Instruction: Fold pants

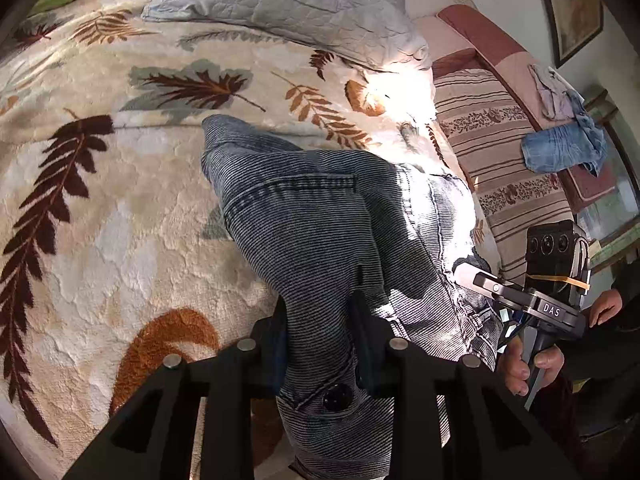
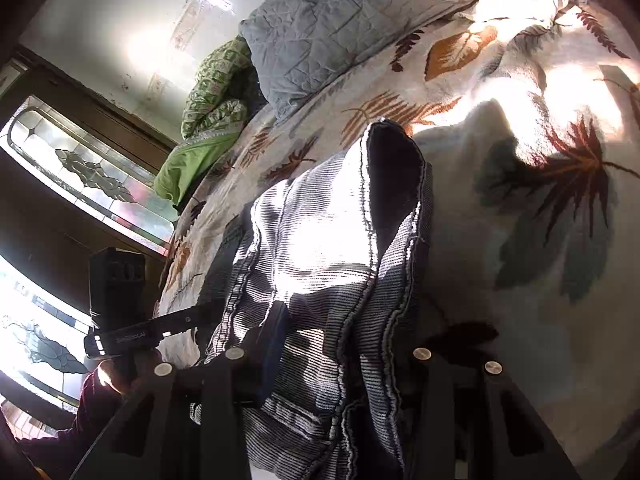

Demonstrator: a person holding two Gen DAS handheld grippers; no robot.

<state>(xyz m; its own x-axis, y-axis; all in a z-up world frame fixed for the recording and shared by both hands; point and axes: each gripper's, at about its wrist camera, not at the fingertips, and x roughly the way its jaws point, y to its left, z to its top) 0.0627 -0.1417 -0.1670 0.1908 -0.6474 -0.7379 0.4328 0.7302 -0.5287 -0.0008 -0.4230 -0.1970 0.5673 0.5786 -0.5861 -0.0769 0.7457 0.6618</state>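
Observation:
The dark grey corduroy pants [image 1: 312,220] lie bunched on a leaf-patterned blanket [image 1: 120,200]. My left gripper [image 1: 320,336] is shut on the waistband end, with the button [image 1: 338,397] just below its fingers. My right gripper [image 2: 344,344] is shut on another part of the waist end of the pants [image 2: 328,240], whose lighter inside and seams face up. The right gripper also shows in the left wrist view [image 1: 484,280], at the pants' right edge. The left gripper shows in the right wrist view [image 2: 188,320] at the left.
A grey-blue pillow [image 1: 288,4] lies at the head of the bed. A striped cushion [image 1: 500,152] and blue clothes [image 1: 560,148] sit to the right. A green quilt [image 2: 208,120] lies beside the pillow, by a window [image 2: 92,184].

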